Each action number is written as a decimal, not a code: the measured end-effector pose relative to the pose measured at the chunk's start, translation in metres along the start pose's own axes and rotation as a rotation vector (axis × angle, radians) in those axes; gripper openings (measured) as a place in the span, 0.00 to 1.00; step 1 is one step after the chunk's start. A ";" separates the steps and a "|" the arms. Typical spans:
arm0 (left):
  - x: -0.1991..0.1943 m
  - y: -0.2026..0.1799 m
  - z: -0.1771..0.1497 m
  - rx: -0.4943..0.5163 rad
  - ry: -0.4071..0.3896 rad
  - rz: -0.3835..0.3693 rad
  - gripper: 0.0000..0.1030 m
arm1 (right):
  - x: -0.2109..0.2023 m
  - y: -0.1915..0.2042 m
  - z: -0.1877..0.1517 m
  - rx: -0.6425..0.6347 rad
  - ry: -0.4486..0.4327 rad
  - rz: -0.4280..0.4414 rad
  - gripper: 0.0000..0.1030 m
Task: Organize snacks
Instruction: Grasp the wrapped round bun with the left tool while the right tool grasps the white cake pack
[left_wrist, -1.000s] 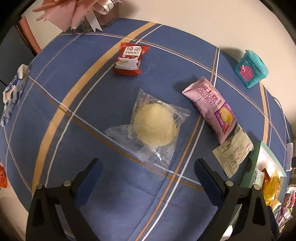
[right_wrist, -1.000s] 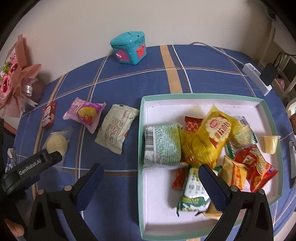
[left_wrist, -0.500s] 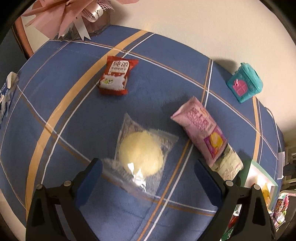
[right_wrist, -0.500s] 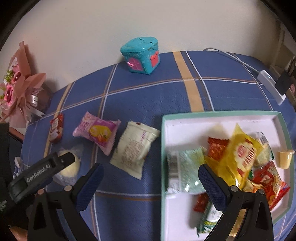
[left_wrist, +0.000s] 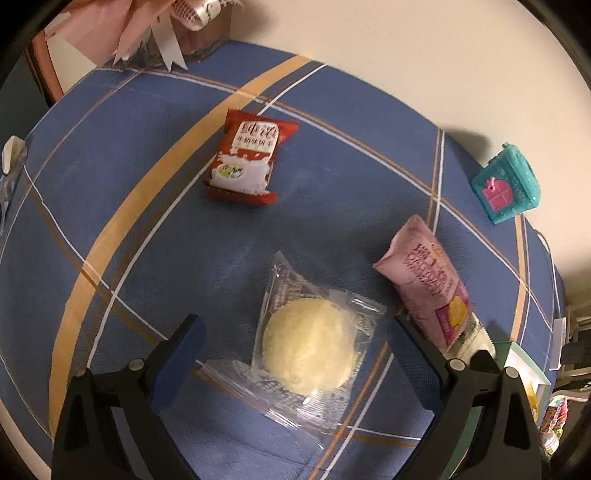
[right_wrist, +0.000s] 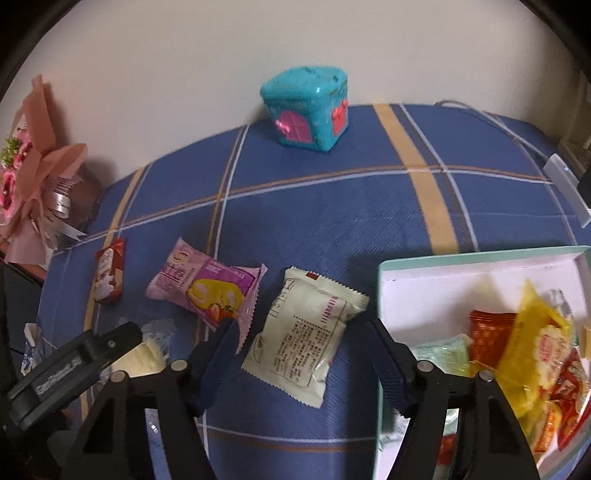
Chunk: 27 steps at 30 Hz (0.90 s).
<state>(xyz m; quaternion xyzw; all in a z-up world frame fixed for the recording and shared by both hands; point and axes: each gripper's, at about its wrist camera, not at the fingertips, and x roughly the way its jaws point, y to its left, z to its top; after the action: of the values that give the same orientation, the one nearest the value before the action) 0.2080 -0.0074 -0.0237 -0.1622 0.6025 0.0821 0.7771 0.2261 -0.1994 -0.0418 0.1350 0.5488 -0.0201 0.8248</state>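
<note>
The left tool (left_wrist: 293, 349) has its two blue-padded fingers spread wide, one on each side of a clear crinkly plastic wrapper (left_wrist: 308, 354) that holds a round, pale yellow cake with a rough, crumbly face. The wrapper lies flat on the counter (left_wrist: 110, 177), which is covered in a woven blue cloth crossed by tan bands and thin white lines. From the cake, a glossy red and white packet (left_wrist: 245, 162) with serrated ends lies at 11 o'clock, well apart. A plump pink pillow pack (left_wrist: 424, 280) with a fruit picture lies at 2 o'clock, near the left tool's right-hand finger. At 2 o'clock further off, by the wall, stands a teal plastic house-shaped box (left_wrist: 508, 184) with a pink door.

The right tool (right_wrist: 303, 349) is likewise spread, its fingers flanking a flat cream-coloured packet (right_wrist: 304, 332) with zigzag sealed edges and fine black print on its matte face. The packet lies tilted on the cloth, just beside the left wall of a shallow rectangular tray (right_wrist: 480, 254) with a mint-green rim and white inside. Crinkled foil packs are heaped in the tray, among them a shiny yellow bag (right_wrist: 535, 350) and a red one. At 9 o'clock from the cream packet is the pink pack, and beyond that the red one. A bouquet wrapped in pink paper (right_wrist: 37, 166) with ribbon sits at the counter's far left edge.
</note>
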 end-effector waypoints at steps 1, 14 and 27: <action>0.002 0.000 0.000 -0.002 0.007 0.002 0.89 | 0.005 0.000 -0.001 0.001 0.008 -0.007 0.68; 0.008 -0.013 -0.001 0.022 0.046 -0.006 0.85 | 0.028 0.013 -0.006 -0.068 0.001 -0.066 0.61; 0.020 -0.030 -0.006 0.056 0.069 0.038 0.75 | 0.027 0.018 -0.011 -0.100 -0.002 -0.093 0.57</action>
<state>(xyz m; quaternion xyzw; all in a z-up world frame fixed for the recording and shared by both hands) 0.2170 -0.0388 -0.0400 -0.1317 0.6341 0.0745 0.7583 0.2299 -0.1764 -0.0669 0.0678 0.5538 -0.0313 0.8293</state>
